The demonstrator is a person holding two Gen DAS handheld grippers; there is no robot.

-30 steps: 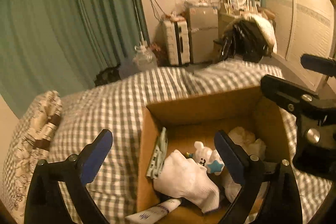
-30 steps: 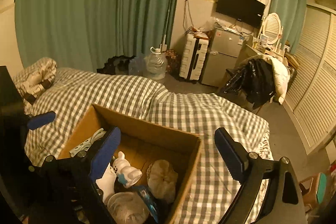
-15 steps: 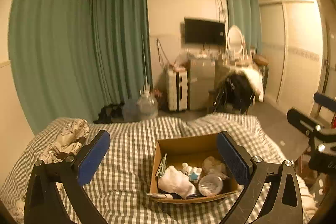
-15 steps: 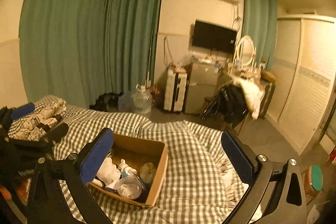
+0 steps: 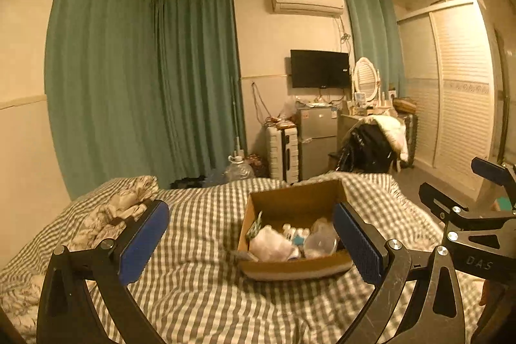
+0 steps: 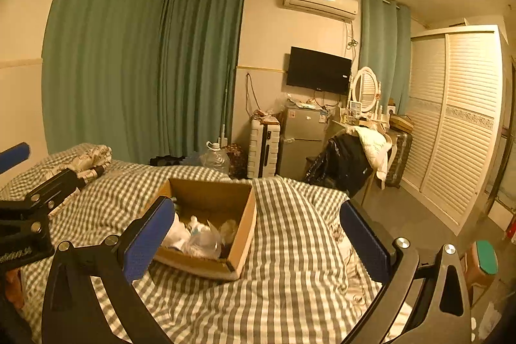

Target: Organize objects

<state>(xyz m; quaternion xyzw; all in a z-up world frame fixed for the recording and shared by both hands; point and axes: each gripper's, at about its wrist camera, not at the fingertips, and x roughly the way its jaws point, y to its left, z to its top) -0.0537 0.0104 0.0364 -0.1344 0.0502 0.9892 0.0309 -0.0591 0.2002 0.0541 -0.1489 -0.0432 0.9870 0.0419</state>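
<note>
An open cardboard box (image 5: 300,199) sits on the checked bed (image 5: 200,286); it also shows in the right wrist view (image 6: 245,234). Inside lie a white cloth (image 5: 269,244), a clear plastic container (image 5: 317,242), a small white and blue figurine (image 5: 295,234) and other small items. My left gripper (image 5: 251,244) is open and empty, held back from the box above the bed. My right gripper (image 6: 254,242) is open and empty, also back from the box, to its right.
A patterned pillow (image 5: 119,208) lies at the bed's left. Beyond the bed stand a water jug (image 5: 238,170), a white suitcase (image 5: 282,150), a small fridge (image 5: 317,137), a chair with clothes (image 5: 374,147) and a slatted wardrobe (image 5: 458,105).
Both grippers have pulled up and back from the box, which was close under them and now looks small and farther off. Both stay open and empty.
</note>
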